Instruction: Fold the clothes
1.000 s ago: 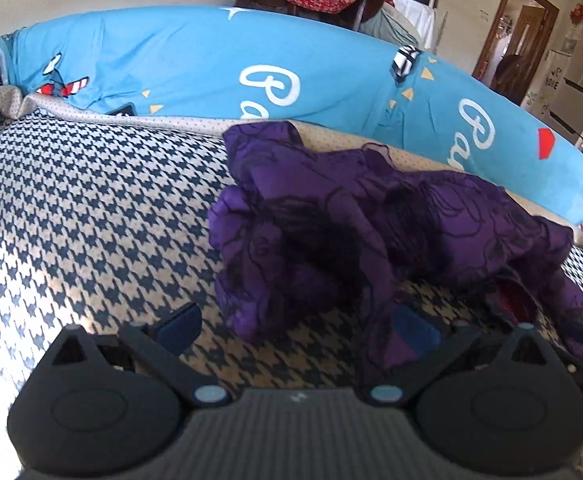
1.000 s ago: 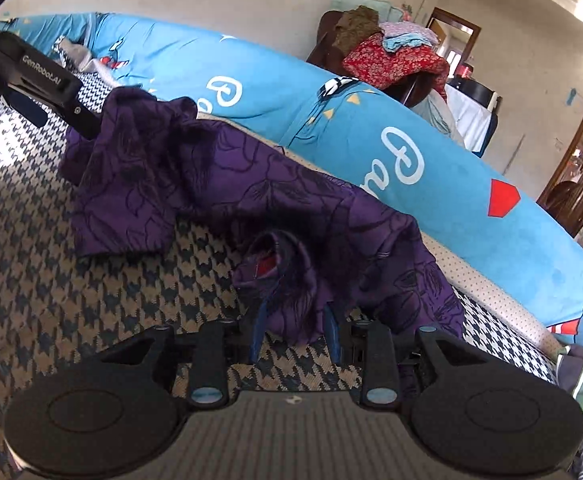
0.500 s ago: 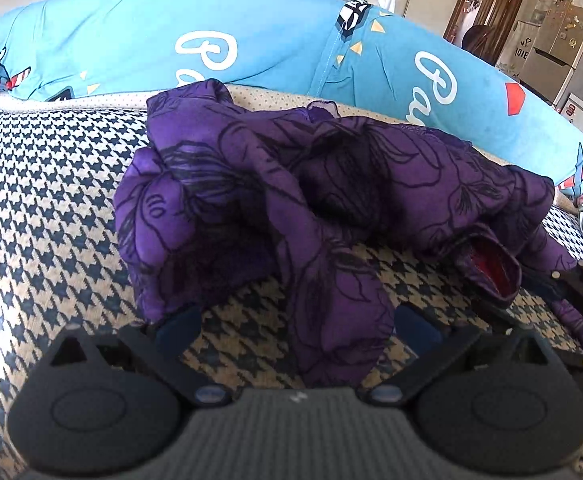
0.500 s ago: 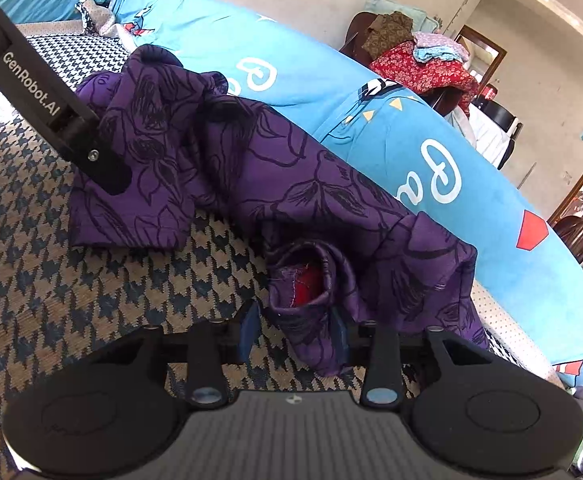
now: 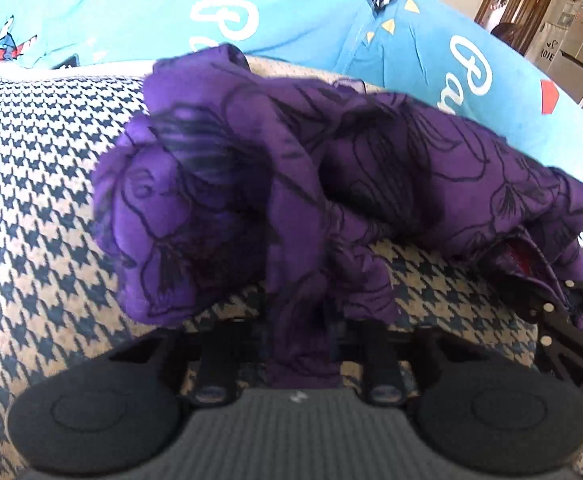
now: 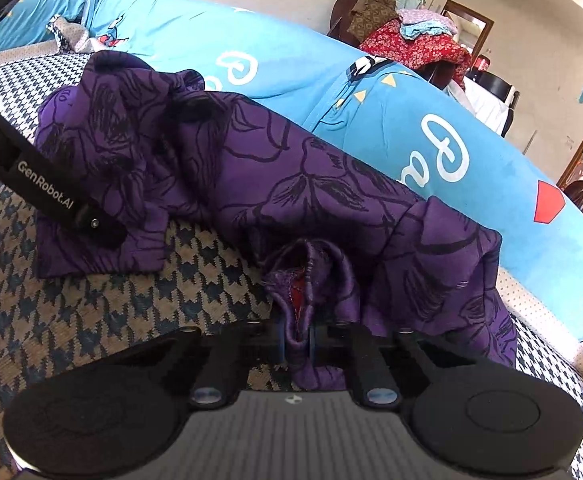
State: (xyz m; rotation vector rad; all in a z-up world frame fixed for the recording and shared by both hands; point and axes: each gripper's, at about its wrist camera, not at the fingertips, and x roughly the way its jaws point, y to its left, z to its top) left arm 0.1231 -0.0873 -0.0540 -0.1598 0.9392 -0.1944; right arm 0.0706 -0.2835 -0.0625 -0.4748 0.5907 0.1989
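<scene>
Pinching a bunched fold of the purple garment (image 5: 251,184), the left gripper (image 5: 303,332) has its jaws drawn close together with the cloth squeezed between them and spilling over its body. The right gripper (image 6: 295,338) is likewise nearly closed, clamped on a gathered hem of the same garment (image 6: 291,184), where a red lining (image 6: 297,294) shows inside the opening just ahead of the fingers. In the right wrist view the left gripper (image 6: 103,230) reaches in from the left, its black arm marked with white lettering and its tip buried in the cloth. In the left wrist view the right gripper's (image 5: 563,312) black frame shows at the right edge, touching the garment. The garment, purple with black outlined flowers, lies crumpled across a houndstooth bedcover (image 5: 31,208), stretched between the two grippers and partly lifted off it. Behind it runs a blue cushion (image 6: 371,120) with white script and small coloured shapes. Farther back, a pile of clothes (image 6: 407,36) sits on a chair near a wooden doorway (image 5: 527,4).
</scene>
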